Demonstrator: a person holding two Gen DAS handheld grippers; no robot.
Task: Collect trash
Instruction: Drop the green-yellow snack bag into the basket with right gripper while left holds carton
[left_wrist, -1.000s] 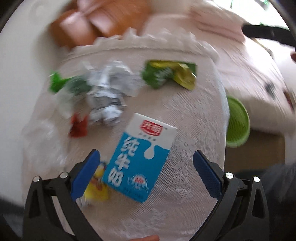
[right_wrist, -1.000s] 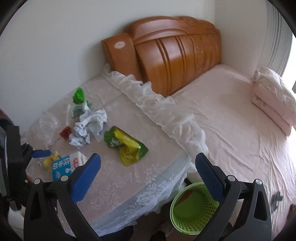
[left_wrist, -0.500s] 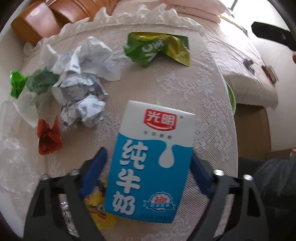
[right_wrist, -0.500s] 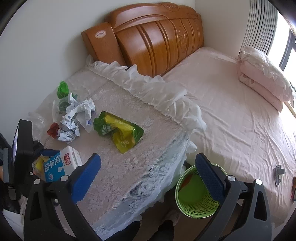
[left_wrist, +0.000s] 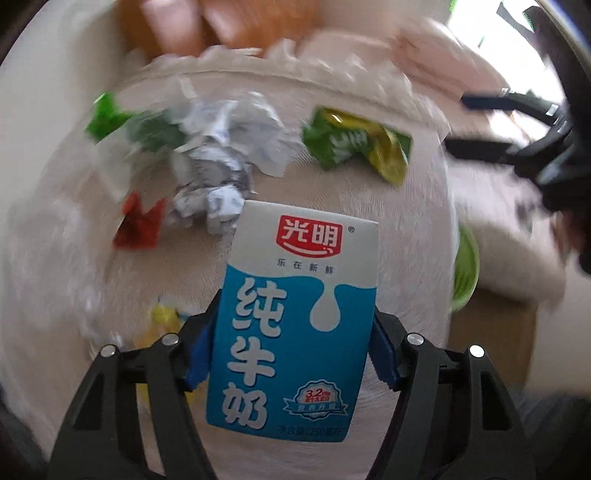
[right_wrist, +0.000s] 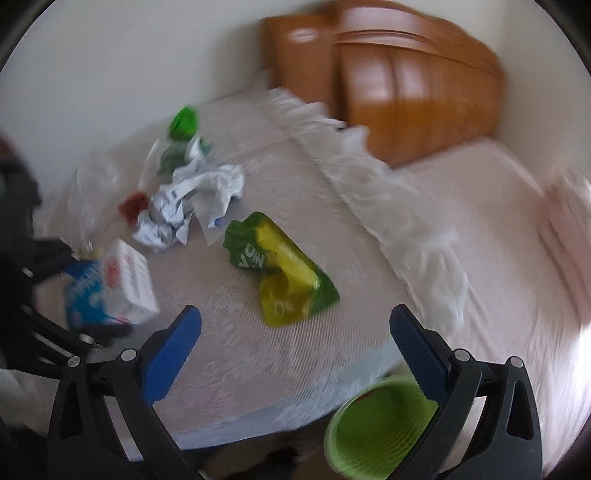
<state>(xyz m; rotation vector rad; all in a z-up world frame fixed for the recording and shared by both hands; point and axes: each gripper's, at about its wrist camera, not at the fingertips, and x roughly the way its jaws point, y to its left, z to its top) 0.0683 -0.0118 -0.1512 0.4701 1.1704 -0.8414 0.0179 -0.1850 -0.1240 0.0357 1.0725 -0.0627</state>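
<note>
The left gripper (left_wrist: 291, 354) is closing on the carton (left_wrist: 295, 314); a second ago its jaws stood wide with the carton lying loose between them, and now the blue pads touch both sides, so the first pickup looks nearly secured. In the right wrist view, the right gripper (right_wrist: 295, 347) hangs wide open and empty, now lower over the wrapper (right_wrist: 284, 273), with the bin (right_wrist: 376, 428) just below the table edge.

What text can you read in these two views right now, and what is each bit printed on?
All on the milk carton, left wrist view:
"光明" on the red logo
"乐在新鲜" beneath it
"纯牛奶" in large white characters
"3.2" on the badge; its smaller print is unreadable
"250" in the bottom line, the rest too small to be sure of
Green and yellow wrapper: white lettering, crumpled and blurred, not readable
Crumpled paper: print too blurred
</note>
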